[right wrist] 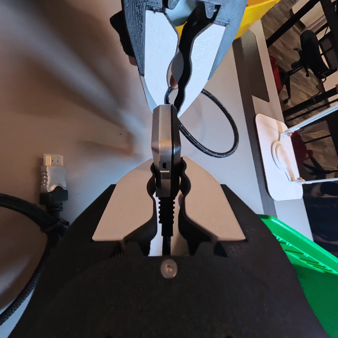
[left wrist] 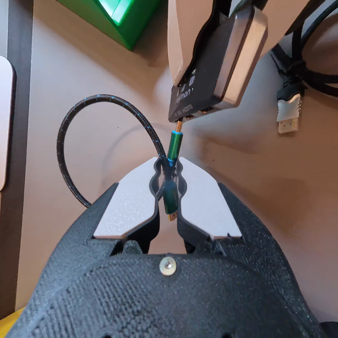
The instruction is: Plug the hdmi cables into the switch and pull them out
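The left gripper (left wrist: 169, 164) is clenched on a short braided cable (left wrist: 73, 131) just behind its green plug (left wrist: 174, 146). The second green plug (left wrist: 170, 199) of the same cable hangs loose between the fingers, nearer to the camera. The gold tip of the held plug touches the lower port of the switch (left wrist: 210, 73), but it is not yet seated, and the plug stands a little tilted against the port. Beyond it, the right gripper (right wrist: 167, 164) grasps the switch by its narrow sides and holds it above the table (left wrist: 91, 82).

To do this step well, I think the plug must first be turned until it is in one line with the port, then pushed straight in, slowly, while the right gripper keeps the switch firm. The grip is on the cable end, so the plug may bend aside under force.

Farther off, a silver plug (left wrist: 289, 113) of another cable lies on the table, well apart from the switch.
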